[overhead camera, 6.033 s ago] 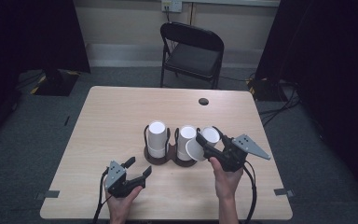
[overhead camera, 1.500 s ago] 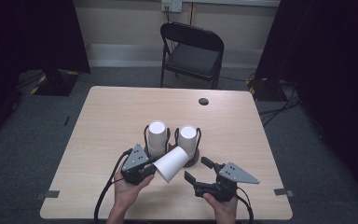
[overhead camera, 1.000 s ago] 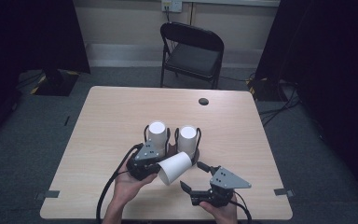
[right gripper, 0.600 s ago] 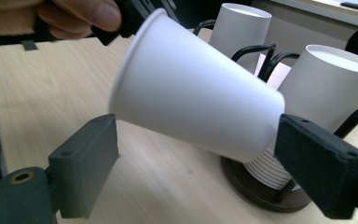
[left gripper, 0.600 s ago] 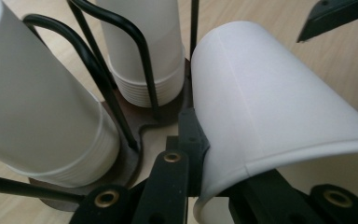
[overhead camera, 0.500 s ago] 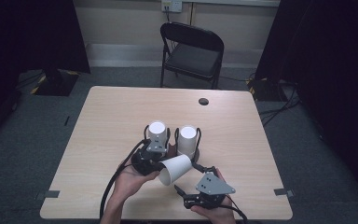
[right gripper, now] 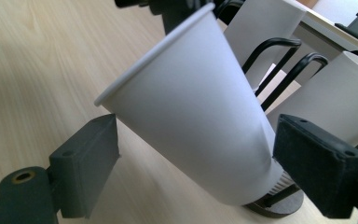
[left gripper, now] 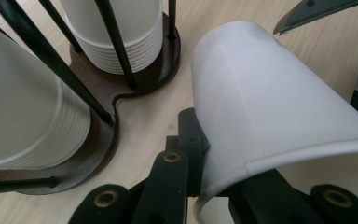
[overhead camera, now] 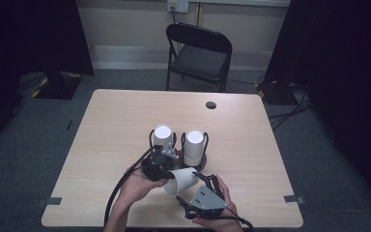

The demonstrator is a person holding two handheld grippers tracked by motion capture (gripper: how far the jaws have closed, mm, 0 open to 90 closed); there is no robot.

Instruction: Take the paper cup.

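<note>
Paper is all this cup (overhead camera: 181, 180) amounts to: white, thin-walled, next to weightless, tapering from a rolled rim to a narrow base. It hangs on its side above the table (overhead camera: 116, 121), just in front of the wire holder (left gripper: 121, 88) with its two stacks of the same cups (overhead camera: 194, 146).

Left gripper (overhead camera: 158, 166) has it by the rim, one jaw inside the mouth and one outside, pinched shut on the single wall; the left gripper view shows the paper bending slightly where the jaws bite. Right gripper (right gripper: 196, 168) stands open, its two black pads (right gripper: 91, 163) either side of the cup's body and clear of it.

My guess is the wall would buckle under any firm squeeze across the middle, since nothing stiffens it there. The rim's roll and the base's disc are the strong parts, so a hold low on the cone near the base, closed gently, looks safest. Smooth paper on a taper may also slide towards its narrow end, so the pads want to sit square.
</note>
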